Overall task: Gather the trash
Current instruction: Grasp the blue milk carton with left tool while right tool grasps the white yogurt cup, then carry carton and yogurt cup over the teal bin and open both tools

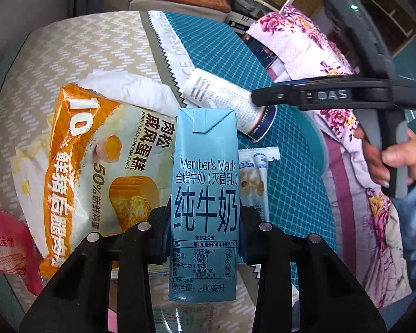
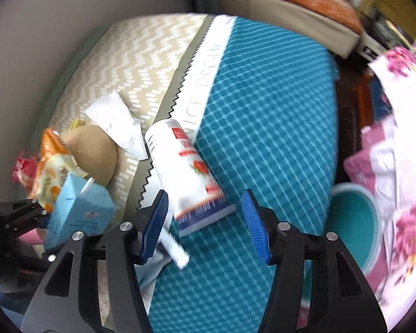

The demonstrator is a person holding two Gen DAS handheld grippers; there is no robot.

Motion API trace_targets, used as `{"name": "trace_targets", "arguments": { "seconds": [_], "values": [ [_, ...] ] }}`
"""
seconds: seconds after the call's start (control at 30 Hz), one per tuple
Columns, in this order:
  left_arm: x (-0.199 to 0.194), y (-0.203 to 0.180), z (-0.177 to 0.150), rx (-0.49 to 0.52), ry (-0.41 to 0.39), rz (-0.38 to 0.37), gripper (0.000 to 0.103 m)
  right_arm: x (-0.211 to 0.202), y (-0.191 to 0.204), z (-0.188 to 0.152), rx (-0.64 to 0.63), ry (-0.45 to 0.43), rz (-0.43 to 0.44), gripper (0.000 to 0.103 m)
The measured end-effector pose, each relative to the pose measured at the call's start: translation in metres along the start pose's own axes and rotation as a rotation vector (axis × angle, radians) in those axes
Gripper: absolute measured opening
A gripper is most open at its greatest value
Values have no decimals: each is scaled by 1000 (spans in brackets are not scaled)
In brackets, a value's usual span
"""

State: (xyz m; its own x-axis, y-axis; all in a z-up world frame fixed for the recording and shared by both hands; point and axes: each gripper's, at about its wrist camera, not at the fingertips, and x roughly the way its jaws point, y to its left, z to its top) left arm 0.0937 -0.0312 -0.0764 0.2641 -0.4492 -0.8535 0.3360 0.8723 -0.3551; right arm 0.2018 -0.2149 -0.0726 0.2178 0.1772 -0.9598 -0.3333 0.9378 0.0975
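Note:
My left gripper (image 1: 205,222) is shut on a light blue milk carton (image 1: 205,194) and holds it upright over the bed; the carton also shows in the right wrist view (image 2: 77,211), at the far left. My right gripper (image 2: 205,216) is open, its blue pads either side of the flat end of a white toothpaste tube (image 2: 188,166) lying on the teal mat. The tube also shows in the left wrist view (image 1: 227,102), with the right gripper (image 1: 266,94) above it. An orange cake wrapper (image 1: 97,172), a white tissue (image 2: 113,119) and a small white sachet (image 1: 255,177) lie nearby.
A red wrapper (image 1: 5,247) lies at the left edge. A round tan bun (image 2: 94,152) sits by the tissue. A teal bin (image 2: 355,222) stands right of the mat, beside a floral quilt (image 2: 396,144). A beige zigzag cover (image 2: 130,63) spans the bed's left half.

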Motion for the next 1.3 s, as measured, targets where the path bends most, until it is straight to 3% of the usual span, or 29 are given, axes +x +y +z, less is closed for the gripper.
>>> {"name": "trace_targets", "arguments": {
  "seconds": [0.2,0.4,0.7,1.03,1.3],
  "values": [
    [8,10,5,-27,9,-11,37,36,8,23,-75,78,53,61],
    [16,11,9,-37,21,2,37,55,6,18,-77,113,83,56],
    [7,-9,12,-5,7,32,37,14,-28,-19,95,2,120,53],
    [-31,-42,22,31,-64,31,37,-47,-68,-72,292,-156,212,53],
    [5,-108,44,133,-38,78,37,-79,-121,-117,443,-251,207,53]
  ]
}}
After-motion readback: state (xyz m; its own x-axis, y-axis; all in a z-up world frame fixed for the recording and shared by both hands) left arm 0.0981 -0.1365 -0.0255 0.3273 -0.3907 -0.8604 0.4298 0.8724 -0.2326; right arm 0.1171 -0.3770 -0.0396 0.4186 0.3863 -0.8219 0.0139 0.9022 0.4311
